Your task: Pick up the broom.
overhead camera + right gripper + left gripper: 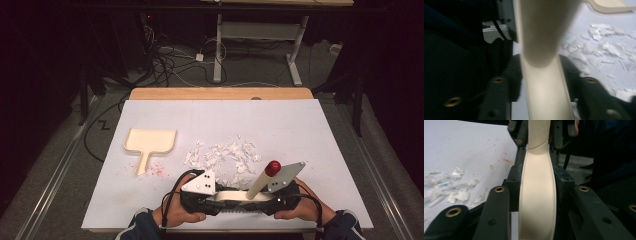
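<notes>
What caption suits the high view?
Both tools, left and right, grip a cream brush near paper scraps and a dustpan.

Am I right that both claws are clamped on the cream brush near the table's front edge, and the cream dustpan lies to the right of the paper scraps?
Not quite. In the high view the dustpan lies to the left of the paper scraps, not the right. The rest holds: the left claw and right claw both clamp the cream brush near the table's front edge.
</notes>
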The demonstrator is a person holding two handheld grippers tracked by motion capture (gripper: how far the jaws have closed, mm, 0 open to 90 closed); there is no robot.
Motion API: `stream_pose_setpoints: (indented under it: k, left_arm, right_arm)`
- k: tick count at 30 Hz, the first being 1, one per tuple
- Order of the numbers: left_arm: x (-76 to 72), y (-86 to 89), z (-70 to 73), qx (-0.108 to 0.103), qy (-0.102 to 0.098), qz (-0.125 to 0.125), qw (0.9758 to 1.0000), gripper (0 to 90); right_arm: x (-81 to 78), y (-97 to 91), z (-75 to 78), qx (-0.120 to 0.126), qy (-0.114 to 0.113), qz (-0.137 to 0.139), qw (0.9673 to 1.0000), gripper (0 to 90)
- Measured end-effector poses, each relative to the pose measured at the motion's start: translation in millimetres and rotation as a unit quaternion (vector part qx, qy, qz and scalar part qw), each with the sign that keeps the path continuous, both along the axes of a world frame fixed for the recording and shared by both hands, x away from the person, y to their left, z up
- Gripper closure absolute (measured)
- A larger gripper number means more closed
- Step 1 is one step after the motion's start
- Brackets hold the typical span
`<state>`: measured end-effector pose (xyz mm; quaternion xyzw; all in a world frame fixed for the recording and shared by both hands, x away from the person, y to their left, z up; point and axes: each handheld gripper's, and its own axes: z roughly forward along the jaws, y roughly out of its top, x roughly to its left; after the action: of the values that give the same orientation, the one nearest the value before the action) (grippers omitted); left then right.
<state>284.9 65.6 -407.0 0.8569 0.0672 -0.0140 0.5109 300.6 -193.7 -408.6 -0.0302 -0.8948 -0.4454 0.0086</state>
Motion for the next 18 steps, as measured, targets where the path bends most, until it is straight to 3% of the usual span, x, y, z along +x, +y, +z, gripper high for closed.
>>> stream_pose_setpoints:
  k: [1, 4, 6, 8, 11, 12, 14, 16, 17, 18]
  left_arm:
    - [2.4, 1.2, -0.6, 0.000, 0.005, -0.003, 1.0000, 61.5]
    - [4.7, 6.4, 0.6, 0.003, -0.011, 0.032, 0.9994, 52.4]
    - [4.2, 11.3, 3.5, 0.011, -0.030, 0.055, 0.9980, 44.1]
    - [1.9, 17.2, 6.1, 0.026, -0.054, 0.073, 0.9955, 42.1]
    - [-3.5, 26.7, 7.3, 0.059, -0.103, 0.109, 0.9870, 35.3]
    - [-5.6, 30.4, 6.4, 0.068, -0.117, 0.129, 0.9824, 33.1]
    - [-7.8, 39.9, 3.7, 0.075, -0.132, 0.158, 0.9756, 26.6]
    - [-9.5, 52.0, -1.0, 0.084, -0.148, 0.192, 0.9665, 23.9]
    - [-9.5, 52.0, -1.0, 0.084, -0.148, 0.192, 0.9665, 22.1]
    - [-10.2, 64.1, -6.4, 0.091, -0.158, 0.218, 0.9587, 21.7]
  right_arm:
    - [-2.0, 0.9, 0.5, 0.000, 0.002, -0.003, 1.0000, 66.0]
    - [-2.5, 2.2, 2.4, -0.009, -0.014, -0.017, 0.9997, 67.8]
    - [-1.1, -0.7, 4.2, -0.006, -0.014, -0.028, 0.9995, 67.8]
    - [0.3, -5.0, 8.0, -0.003, -0.019, -0.050, 0.9986, 67.8]
    - [3.7, -13.5, 14.5, 0.005, -0.024, -0.079, 0.9966, 67.8]
    - [5.0, -16.5, 16.4, 0.007, -0.024, -0.086, 0.9960, 67.8]
    - [7.8, -23.2, 20.7, 0.011, -0.030, -0.106, 0.9938, 67.8]
    - [11.6, -30.4, 25.7, 0.016, -0.034, -0.130, 0.9907, 67.8]
    - [13.2, -35.1, 29.3, 0.020, -0.039, -0.149, 0.9879, 67.8]
    - [14.7, -38.5, 31.9, 0.022, -0.042, -0.162, 0.9856, 67.8]
